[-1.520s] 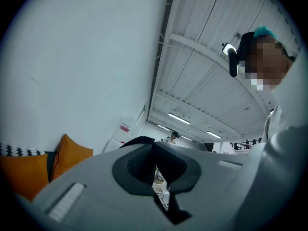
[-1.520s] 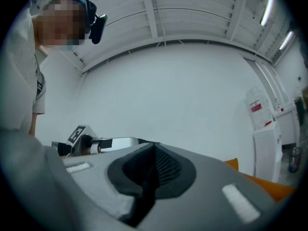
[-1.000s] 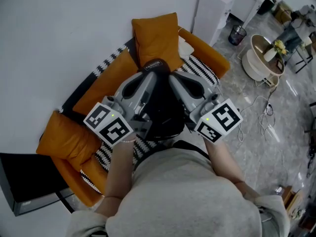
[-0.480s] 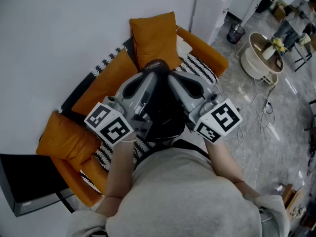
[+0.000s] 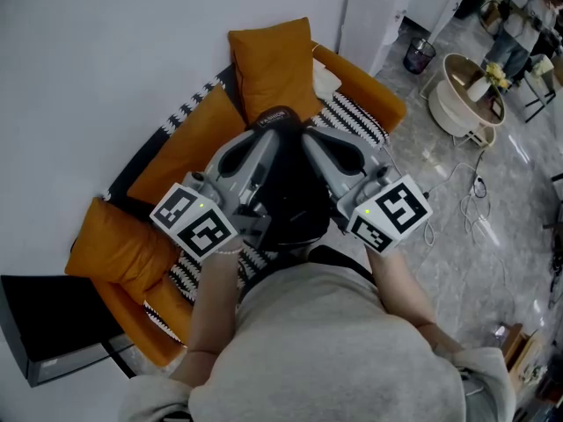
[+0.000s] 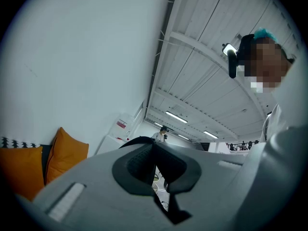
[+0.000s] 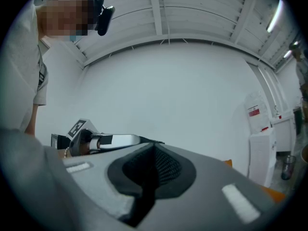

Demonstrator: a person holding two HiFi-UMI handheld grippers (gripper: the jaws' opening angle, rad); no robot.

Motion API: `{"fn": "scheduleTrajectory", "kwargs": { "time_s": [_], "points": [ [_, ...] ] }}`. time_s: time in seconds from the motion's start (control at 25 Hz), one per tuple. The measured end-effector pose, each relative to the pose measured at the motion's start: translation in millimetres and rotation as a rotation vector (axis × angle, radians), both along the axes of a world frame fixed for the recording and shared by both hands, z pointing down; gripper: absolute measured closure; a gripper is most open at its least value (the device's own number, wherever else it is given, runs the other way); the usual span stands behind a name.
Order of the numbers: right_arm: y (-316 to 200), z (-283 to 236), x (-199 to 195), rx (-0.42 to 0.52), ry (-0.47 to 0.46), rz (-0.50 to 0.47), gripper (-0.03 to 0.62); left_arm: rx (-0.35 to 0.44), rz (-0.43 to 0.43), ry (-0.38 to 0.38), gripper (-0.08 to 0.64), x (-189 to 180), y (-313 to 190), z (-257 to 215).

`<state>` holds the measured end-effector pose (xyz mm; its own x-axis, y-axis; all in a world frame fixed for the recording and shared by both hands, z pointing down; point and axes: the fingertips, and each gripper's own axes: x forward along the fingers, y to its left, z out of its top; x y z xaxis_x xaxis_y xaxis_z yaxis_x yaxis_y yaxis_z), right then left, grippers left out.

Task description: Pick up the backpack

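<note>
Where the head view begins at its left, an orange cushion (image 5: 114, 249) lies at the end of an orange sofa (image 5: 176, 152) set against a white wall (image 5: 106, 51). A black-and-white patterned cover (image 5: 356, 117) is spread over the seat, and a second orange cushion (image 5: 273, 60) stands upright at the back.

Next comes the left tool (image 5: 264, 139), pointing away from the person toward the sofa's back. Its jaws are pressed together at the tips, and in the left gripper view a thin black strap curves over those tips. The black backpack (image 5: 286, 196) hangs or rests between the two tools, in front of the person and over the sofa seat; whether it is clear of the seat cannot be told. Its top handle (image 5: 276, 115) sits just where both tools' tips meet.

On the other side, the right tool (image 5: 308, 141) angles in to that same handle, its jaws likewise closed, with the black strap just past their tips in the right gripper view.

Farther right, a white cabinet (image 5: 374, 16) stands by the wall, and a cable (image 5: 466, 200) trails over the pale floor (image 5: 501, 253).
</note>
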<state>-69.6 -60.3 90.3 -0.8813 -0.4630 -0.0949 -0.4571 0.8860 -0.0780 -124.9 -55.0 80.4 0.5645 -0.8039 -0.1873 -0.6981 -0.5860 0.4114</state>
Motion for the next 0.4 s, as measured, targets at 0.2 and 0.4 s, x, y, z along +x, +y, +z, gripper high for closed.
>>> {"fn": "scheduleTrajectory", "kwargs": {
  "time_s": [0.2,0.4],
  "points": [
    [-0.6,7.2,0.9,-0.019,-0.003,0.011,0.589,-0.016,0.002,0.008,0.548,-0.6,-1.1,7.0],
    [2.0,10.1,3.7,-0.027,0.004,0.007,0.589,-0.026,0.003,0.012,0.548,3.5,-1.0,8.8]
  ]
}}
